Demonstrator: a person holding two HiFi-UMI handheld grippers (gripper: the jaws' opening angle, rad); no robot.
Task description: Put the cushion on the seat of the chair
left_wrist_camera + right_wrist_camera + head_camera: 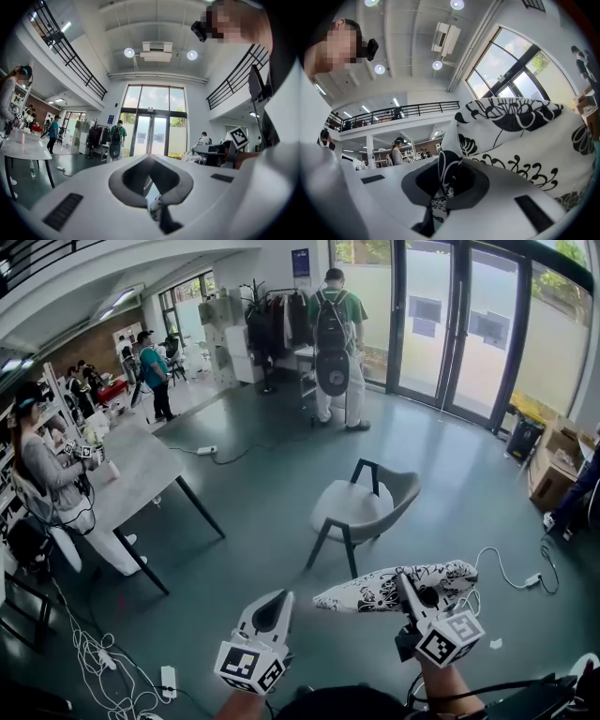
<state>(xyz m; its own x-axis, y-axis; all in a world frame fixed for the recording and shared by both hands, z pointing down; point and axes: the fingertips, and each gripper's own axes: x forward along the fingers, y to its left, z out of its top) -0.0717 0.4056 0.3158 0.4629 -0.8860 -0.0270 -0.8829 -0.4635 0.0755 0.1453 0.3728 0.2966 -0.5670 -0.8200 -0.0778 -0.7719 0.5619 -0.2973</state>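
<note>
While the left gripper (pixel 284 597) and right gripper (pixel 402 577) both pinch it, the white cushion (pixel 370 592) shows black flowers.

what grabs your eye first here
A black-and-white floral cushion held up at the bottom of the head view, its edge pinched in the right hand-held gripper, with the left hand-held gripper at its left corner. Just beyond stands an empty grey chair on the dark floor, and a person wearing a backpack stands by the glass doors.
</note>
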